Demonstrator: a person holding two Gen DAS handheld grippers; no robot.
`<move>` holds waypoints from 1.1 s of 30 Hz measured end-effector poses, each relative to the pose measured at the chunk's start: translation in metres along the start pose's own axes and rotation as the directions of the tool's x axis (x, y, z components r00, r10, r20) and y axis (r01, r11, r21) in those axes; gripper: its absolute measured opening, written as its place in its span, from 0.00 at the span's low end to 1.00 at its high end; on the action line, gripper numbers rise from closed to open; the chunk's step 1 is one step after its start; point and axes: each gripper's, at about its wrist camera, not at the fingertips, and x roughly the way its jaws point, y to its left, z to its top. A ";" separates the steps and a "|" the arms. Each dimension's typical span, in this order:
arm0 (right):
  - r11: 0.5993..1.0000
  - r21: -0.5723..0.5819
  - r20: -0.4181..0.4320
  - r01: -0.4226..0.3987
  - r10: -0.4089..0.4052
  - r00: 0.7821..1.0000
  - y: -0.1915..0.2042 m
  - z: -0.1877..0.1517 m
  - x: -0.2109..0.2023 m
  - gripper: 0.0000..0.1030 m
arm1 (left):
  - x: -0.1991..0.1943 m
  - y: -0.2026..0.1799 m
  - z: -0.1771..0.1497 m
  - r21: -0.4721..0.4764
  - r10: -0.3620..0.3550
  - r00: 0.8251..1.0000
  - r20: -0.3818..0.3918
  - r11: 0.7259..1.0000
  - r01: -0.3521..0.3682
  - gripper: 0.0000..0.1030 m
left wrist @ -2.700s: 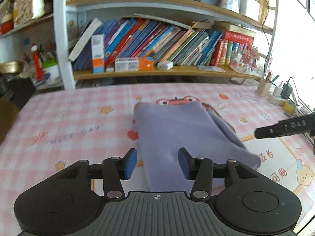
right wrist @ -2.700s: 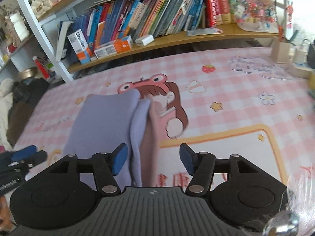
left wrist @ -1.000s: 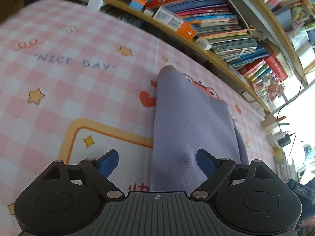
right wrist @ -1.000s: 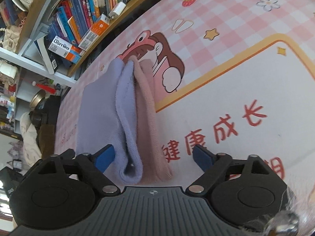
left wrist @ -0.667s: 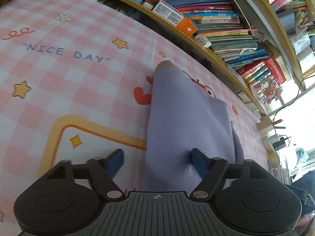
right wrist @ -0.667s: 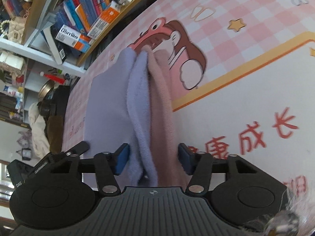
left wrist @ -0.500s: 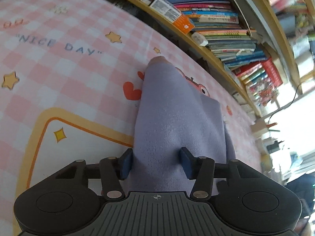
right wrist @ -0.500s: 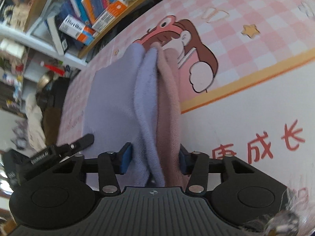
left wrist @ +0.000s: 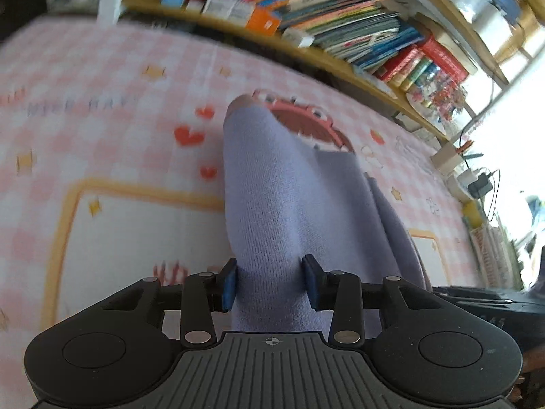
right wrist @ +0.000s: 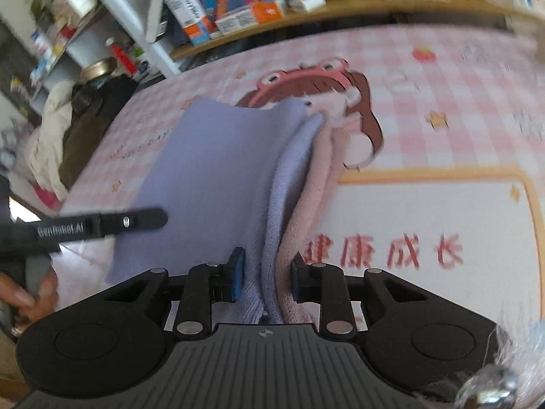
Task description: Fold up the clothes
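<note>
L gripper: your left gripper (left wrist: pixel 270 286) has its blue pads clamped on the near hem of the lavender knitted garment (left wrist: pixel 289 204). Jaws have just been closing, cloth bunched between them.
R gripper: your right gripper (right wrist: pixel 267 277) is pinched on the near corner where lavender and pink layers stack. Jaws have just been closing too, tighter than the left.
Garment pos: folded into a long strip on the pink checked cartoon-print table mat (left wrist: pixel 102 143). Near end sits in both grips, far end lies on the cartoon face print.
Handling: soft, light, limp knit, I judge. It will sag between your grips and the layers may slide apart, so hold all layers at each near corner, not just the top one.
Grip spots: near edge, one corner per gripper, as you have now.
Left view only: lavender top face; no pink layer clear here. Far right, a white charger w/ cable (left wrist: pixel 477 184).
Right view only: pink fleecy layer (right wrist: pixel 316 184) beside the lavender fold, plus your left gripper's black arm (right wrist: pixel 102 226) over the cloth and a hand (right wrist: pixel 30 293) at the frame edge.
Far: wooden bookshelf w/ coloured books (right wrist: pixel 238 3), blurred.
</note>
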 end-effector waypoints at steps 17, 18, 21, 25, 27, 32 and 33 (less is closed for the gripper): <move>0.962 0.243 -0.024 -0.124 0.133 0.991 -0.032 0.007 0.028 0.52 | 0.027 0.022 0.001 -0.153 -0.117 0.993 -0.023 0.982 0.112 0.54; 0.966 0.230 -0.024 -0.120 0.129 0.991 -0.030 0.008 0.029 0.50 | 0.028 0.021 0.001 -0.148 -0.111 0.994 -0.022 0.983 0.107 0.52; 0.977 0.185 -0.022 -0.106 0.112 0.994 -0.025 0.008 0.032 0.36 | 0.027 0.014 0.002 -0.114 -0.085 0.996 -0.016 0.990 0.083 0.47; 0.992 0.088 0.040 -0.086 0.082 0.996 -0.009 0.006 0.019 0.29 | 0.015 -0.005 0.001 -0.018 -0.047 0.999 0.026 0.999 0.047 0.42; 0.997 0.029 0.079 -0.066 0.063 0.995 0.001 0.005 0.010 0.29 | 0.009 -0.012 0.002 0.014 -0.043 0.998 0.050 0.999 0.043 0.42; 0.998 -0.018 0.139 -0.054 0.056 0.989 0.009 0.003 -0.002 0.29 | -0.004 -0.024 0.004 0.064 -0.045 0.994 0.097 0.997 0.039 0.42; 0.998 -0.020 0.144 -0.053 0.056 0.988 0.010 0.003 -0.004 0.29 | -0.006 -0.026 0.004 0.072 -0.044 0.994 0.103 0.997 0.037 0.42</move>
